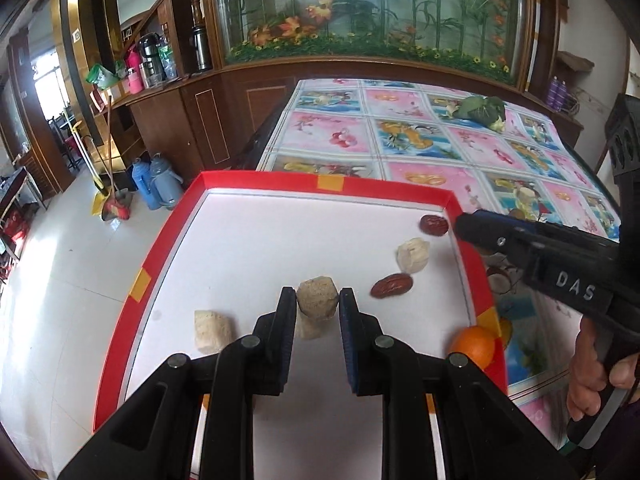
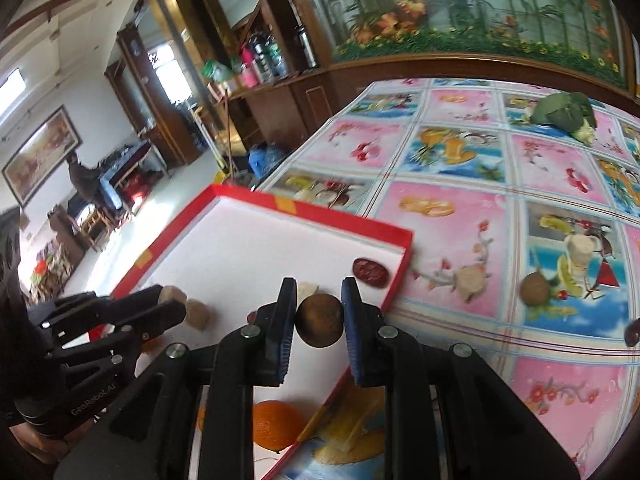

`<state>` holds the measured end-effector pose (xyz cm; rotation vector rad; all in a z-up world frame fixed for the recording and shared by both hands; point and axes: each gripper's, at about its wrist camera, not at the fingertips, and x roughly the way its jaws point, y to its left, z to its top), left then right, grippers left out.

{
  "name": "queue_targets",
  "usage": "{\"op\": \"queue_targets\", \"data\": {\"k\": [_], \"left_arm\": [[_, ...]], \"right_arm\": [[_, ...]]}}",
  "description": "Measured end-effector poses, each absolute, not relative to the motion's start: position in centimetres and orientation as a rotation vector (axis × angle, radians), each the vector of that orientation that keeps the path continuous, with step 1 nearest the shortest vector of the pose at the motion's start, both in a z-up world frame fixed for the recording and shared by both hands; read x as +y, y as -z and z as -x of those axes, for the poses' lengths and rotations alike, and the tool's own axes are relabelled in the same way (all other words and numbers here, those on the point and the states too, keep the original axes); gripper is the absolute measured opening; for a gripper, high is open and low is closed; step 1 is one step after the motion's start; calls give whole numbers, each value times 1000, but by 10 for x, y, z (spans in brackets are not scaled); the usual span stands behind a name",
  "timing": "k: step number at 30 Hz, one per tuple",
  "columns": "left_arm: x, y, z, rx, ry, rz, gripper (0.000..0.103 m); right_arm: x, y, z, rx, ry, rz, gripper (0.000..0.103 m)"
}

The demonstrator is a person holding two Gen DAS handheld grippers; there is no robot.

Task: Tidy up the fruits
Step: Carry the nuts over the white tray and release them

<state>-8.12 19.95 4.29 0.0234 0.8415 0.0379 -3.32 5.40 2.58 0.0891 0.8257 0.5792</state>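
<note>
Wood cabinets [image 1: 192,112] w/ glass panel [image 1: 368,12], white tile floor [image 1: 60,272].

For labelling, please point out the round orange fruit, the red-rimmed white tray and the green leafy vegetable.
round orange fruit [image 2: 277,425], right wrist view, its middle
red-rimmed white tray [image 1: 276,183], left wrist view, far rim
green leafy vegetable [image 1: 482,109], left wrist view, leaves

**2 black handheld grippers, blue-padded fingers**

The left gripper [image 1: 318,312] is matte black plastic, with 2 flat fingers [image 1: 286,316] faced inside with ribbed blue pads. 4 round silver pivot pins sit across its linkage arms, and an elongated slot is cut into the outer left arm. From the right wrist view its body carries pale "GenRobot.AI" lettering and small silver screws.

The right gripper [image 2: 319,312] has the same build: black fingers [image 2: 352,308], blue ribbed pads, 4 silver pins. Its pistol-style handle shows raised letters "DAS" and 1 screw. A hand [image 1: 592,380] grips that handle.
</note>
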Motion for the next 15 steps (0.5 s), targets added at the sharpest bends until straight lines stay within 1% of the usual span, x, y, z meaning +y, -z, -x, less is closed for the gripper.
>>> {"op": "queue_targets", "data": {"k": [6, 15], "left_arm": [[196, -31, 84, 857, -21, -36, 21], [196, -30, 85, 846, -54, -77, 21]], "right_arm": [[60, -16, 33, 858, -587, -46, 25], [72, -5, 38, 899, -614, 5, 25]]}}
